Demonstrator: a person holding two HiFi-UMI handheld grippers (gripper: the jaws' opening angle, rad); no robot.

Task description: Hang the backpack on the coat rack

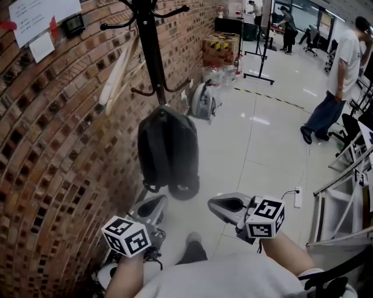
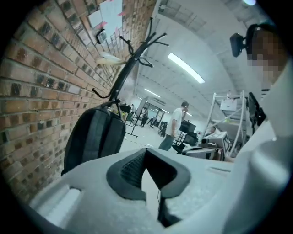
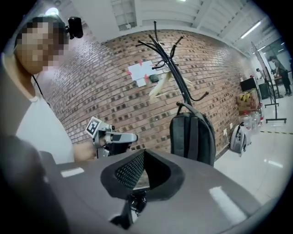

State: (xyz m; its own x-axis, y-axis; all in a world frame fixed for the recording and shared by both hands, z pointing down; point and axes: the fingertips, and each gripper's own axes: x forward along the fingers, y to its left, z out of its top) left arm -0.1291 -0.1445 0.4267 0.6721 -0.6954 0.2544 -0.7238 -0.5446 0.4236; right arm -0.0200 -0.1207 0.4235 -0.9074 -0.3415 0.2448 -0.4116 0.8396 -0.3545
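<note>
The black backpack point(image 1: 168, 148) hangs by its top loop from a lower hook of the black coat rack point(image 1: 148, 41), close to the brick wall. The left gripper view shows the backpack point(image 2: 94, 137) under the rack point(image 2: 130, 64); in the right gripper view the backpack point(image 3: 191, 137) hangs off the rack point(image 3: 176, 68). Both grippers are drawn back from it, near my body. My left gripper point(image 1: 158, 202) is shut and holds nothing, its jaws point(image 2: 145, 154) closed together. My right gripper point(image 1: 217, 205) is likewise shut and empty point(image 3: 144, 156).
A grey backpack point(image 1: 204, 100) leans on the floor by the wall past the rack. A person point(image 1: 341, 75) stands at the right. Metal frames point(image 1: 344, 192) line the right side, and a power strip point(image 1: 298, 197) lies on the tiles. Papers point(image 1: 41, 17) hang on the wall.
</note>
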